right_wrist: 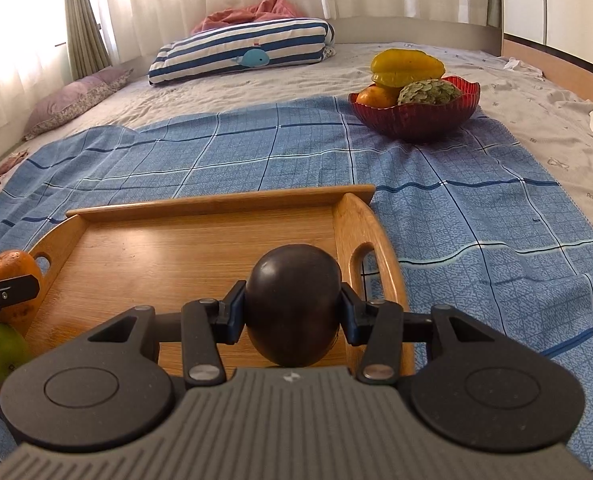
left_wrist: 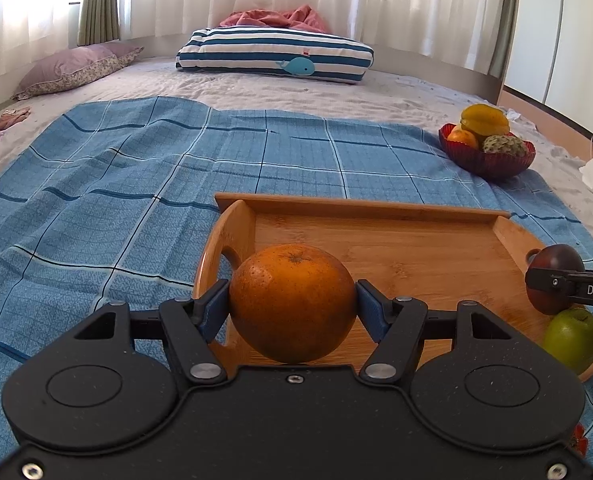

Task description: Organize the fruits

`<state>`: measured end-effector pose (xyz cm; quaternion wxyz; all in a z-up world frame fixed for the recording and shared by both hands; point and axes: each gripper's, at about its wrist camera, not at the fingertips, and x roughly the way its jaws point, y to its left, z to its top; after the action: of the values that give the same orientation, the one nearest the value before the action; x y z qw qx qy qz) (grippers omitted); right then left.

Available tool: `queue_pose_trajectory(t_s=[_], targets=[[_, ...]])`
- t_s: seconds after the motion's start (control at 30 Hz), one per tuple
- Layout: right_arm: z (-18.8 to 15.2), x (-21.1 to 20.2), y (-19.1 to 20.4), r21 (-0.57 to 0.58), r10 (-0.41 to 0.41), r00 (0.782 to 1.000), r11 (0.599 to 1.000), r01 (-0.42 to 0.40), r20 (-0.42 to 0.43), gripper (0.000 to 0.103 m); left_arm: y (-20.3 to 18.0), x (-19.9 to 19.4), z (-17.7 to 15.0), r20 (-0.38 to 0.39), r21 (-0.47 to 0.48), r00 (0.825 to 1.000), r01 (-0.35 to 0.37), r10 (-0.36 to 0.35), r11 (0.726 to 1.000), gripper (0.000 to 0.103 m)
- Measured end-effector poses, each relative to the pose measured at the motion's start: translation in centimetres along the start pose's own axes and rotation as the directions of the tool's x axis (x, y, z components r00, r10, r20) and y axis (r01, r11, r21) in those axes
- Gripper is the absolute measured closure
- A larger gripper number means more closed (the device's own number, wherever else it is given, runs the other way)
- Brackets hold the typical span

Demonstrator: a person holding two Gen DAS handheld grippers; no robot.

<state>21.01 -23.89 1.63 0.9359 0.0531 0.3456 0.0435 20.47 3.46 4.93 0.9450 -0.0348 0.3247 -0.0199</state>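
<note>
A bed (left_wrist: 336, 92) fills the frame, a blue checked cloth (left_wrist: 96, 200) spread across its middle; my wooden tray (right_wrist: 200, 240) lies lower centre on the cloth; a red bowl (right_wrist: 416, 120) of fruit stands upper right. My left gripper (left_wrist: 292, 304) is clamped on an orange (left_wrist: 292, 300) over the tray; my right gripper (right_wrist: 292, 312) is clamped on a dark round fruit (right_wrist: 292, 304); a green apple (left_wrist: 572, 336) sits at the tray's near edge.

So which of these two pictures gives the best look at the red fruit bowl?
The right wrist view. There the red bowl sits nearer and larger, with its wavy rim and the starfruit, orange and scaly green fruit inside it clear. The left wrist view shows the same bowl smaller, off at the right edge.
</note>
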Motion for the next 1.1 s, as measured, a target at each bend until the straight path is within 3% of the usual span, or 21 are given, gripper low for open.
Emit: queue_pose_trajectory(t_s=[1.1], targets=[[-0.6,0.8,-0.1,-0.02,-0.009,1.0,1.0,0.008,-0.013,0.052,0.4,1.6,-0.8,-0.036,-0.014,0.999,-0.017,0.017,1.0,0.038]])
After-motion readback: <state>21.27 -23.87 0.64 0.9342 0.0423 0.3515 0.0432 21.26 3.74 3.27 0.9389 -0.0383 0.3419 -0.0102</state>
